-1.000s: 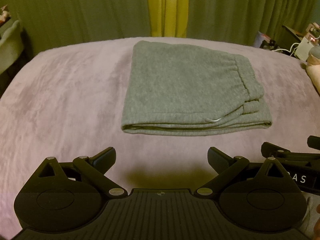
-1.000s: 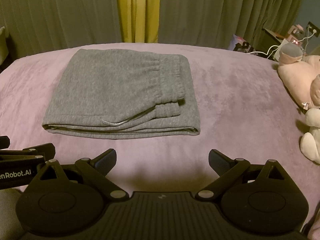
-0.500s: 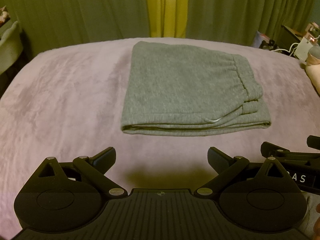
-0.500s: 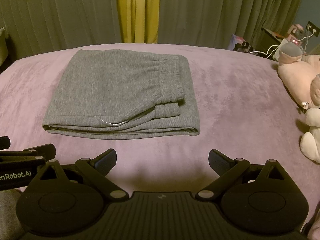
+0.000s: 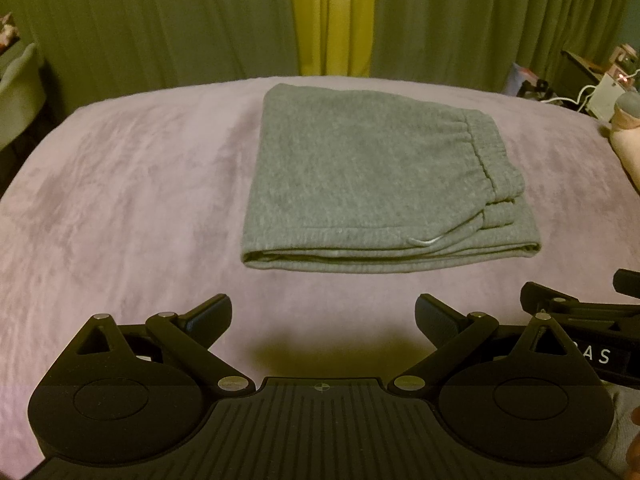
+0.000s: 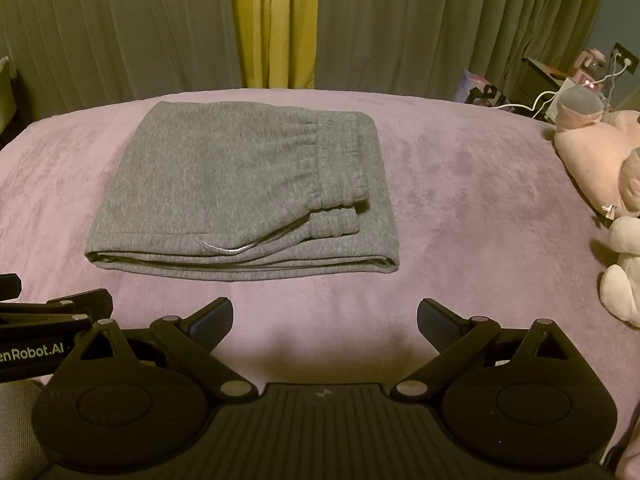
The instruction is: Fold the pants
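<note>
Pants folded into a flat stack mid-bed, nearer the far edge. Left gripper and right gripper both spread wide, empty, near the front edge. Risk: another grab snags the top layer or waistband and undoes the fold.

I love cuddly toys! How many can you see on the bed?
2, both at the bed's right edge: a pink plush farther back, and a white plush nearer the camera. Both are cut off; more may be hidden.
</note>
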Tool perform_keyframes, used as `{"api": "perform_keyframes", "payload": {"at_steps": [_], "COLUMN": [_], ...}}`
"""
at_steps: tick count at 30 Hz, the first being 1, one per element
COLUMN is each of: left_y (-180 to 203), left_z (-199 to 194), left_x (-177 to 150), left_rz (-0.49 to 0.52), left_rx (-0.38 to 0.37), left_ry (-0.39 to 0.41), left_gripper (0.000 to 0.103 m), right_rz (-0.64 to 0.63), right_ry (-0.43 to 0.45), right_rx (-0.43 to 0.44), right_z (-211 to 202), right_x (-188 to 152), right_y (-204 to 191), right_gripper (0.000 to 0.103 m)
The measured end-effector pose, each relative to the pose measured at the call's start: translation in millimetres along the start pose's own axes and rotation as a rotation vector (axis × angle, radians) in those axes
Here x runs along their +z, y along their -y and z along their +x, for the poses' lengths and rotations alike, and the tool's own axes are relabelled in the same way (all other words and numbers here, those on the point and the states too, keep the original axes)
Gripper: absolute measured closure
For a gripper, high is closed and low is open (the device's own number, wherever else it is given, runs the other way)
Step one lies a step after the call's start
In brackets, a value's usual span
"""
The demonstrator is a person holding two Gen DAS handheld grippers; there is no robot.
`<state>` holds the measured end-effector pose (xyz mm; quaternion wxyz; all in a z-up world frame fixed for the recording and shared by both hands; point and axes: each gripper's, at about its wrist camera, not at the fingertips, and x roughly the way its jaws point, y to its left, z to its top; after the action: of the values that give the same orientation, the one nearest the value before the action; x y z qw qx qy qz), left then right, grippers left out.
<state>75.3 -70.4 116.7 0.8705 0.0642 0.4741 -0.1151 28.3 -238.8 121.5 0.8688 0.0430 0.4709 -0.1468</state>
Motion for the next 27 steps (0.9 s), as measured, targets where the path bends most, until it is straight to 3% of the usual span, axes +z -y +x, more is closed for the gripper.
{"api": "perform_keyframes", "payload": {"at_steps": [27], "left_y": [4.7], "left_z": [-1.9], "left_x": [2.5], "left_rz": [0.016], "left_rx": [0.007], "left_ry": [0.010], "left_gripper": [0.001], "right_rz": [0.010], "right_ry": [0.002], "right_rx": [-0.005], "right_z": [-1.4], "right_x": [4.0], "right_y": [0.3], "right_gripper": [0.004]}}
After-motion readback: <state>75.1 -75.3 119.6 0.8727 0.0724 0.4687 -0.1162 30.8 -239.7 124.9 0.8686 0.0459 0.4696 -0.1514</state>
